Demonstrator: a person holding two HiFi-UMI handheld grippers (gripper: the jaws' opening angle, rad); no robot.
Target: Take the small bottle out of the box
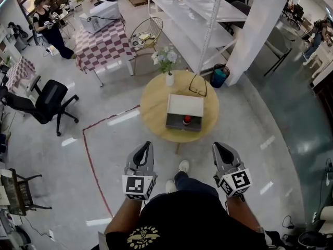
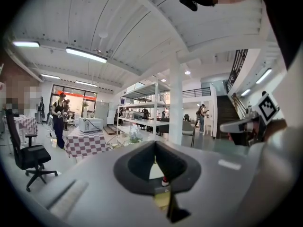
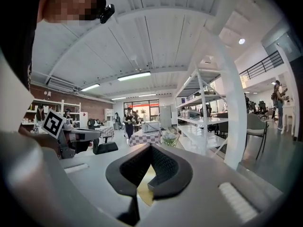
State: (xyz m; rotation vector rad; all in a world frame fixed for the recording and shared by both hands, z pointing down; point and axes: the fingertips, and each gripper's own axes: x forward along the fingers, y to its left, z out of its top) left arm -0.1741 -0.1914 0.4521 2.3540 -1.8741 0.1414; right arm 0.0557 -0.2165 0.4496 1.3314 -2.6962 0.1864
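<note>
Grey workshop floor lies under the left gripper (image 1: 148, 146) and right gripper (image 1: 218, 146), both with jaws pressed together on nothing. Well ahead of them, on the round table (image 1: 153, 108), the open box (image 1: 174, 123) holds the small bottle (image 1: 187, 120), standing upright, red cap up. It lies between the two, a little toward the right gripper, which I judge nearer.

Round wooden table (image 1: 156, 105) at frame centre. On it: open box (image 1: 177, 122), white lid on upper side; small red-capped bottle (image 1: 187, 120) inside. Vase of flowers (image 1: 169, 78) and eyeglasses (image 1: 197, 86) just above box. Left tongs (image 1: 147, 146) and right tongs (image 1: 218, 147) in lower frame, over floor, apart from table.
</note>
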